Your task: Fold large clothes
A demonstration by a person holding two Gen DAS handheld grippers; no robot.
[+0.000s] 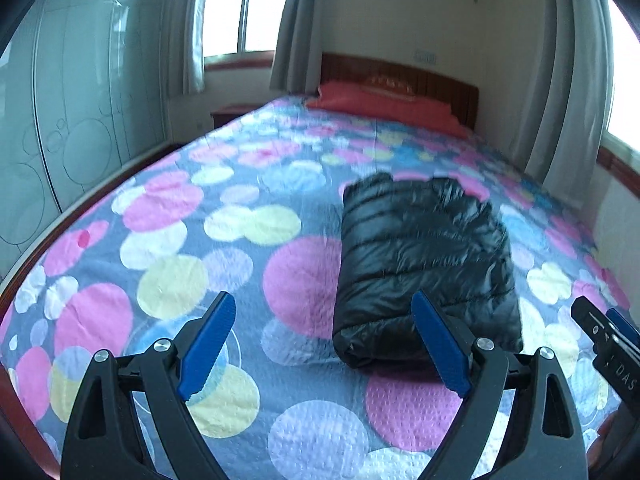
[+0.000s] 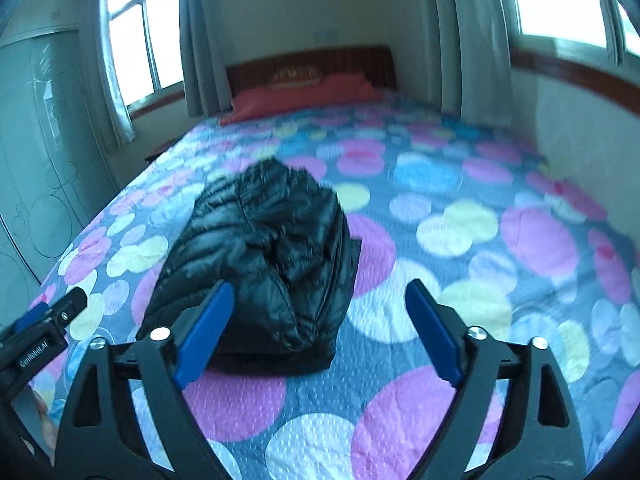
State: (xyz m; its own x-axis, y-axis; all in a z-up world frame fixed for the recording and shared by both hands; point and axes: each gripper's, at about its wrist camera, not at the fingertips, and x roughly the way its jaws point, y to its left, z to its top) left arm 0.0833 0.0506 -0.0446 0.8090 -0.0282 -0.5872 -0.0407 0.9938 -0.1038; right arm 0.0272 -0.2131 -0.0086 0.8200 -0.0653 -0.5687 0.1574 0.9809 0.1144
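Surrounding folded jacket (image 1: pixel 424 264): bare bedspread (image 1: pixel 168 240).

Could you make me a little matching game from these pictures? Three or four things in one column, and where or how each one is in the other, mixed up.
Things:
1. shiny black quilted puffer jacket
2. flat red pillow
3. left gripper with blue pads
4. grey curtain

Places or states:
A. hangs beside the window
B. lies at the wooden headboard
C. jaws wide open, nothing between them
D. folded into a bundle on the circle-patterned bedspread

Pairs: 1-D, 2-B, 3-C, 4-A
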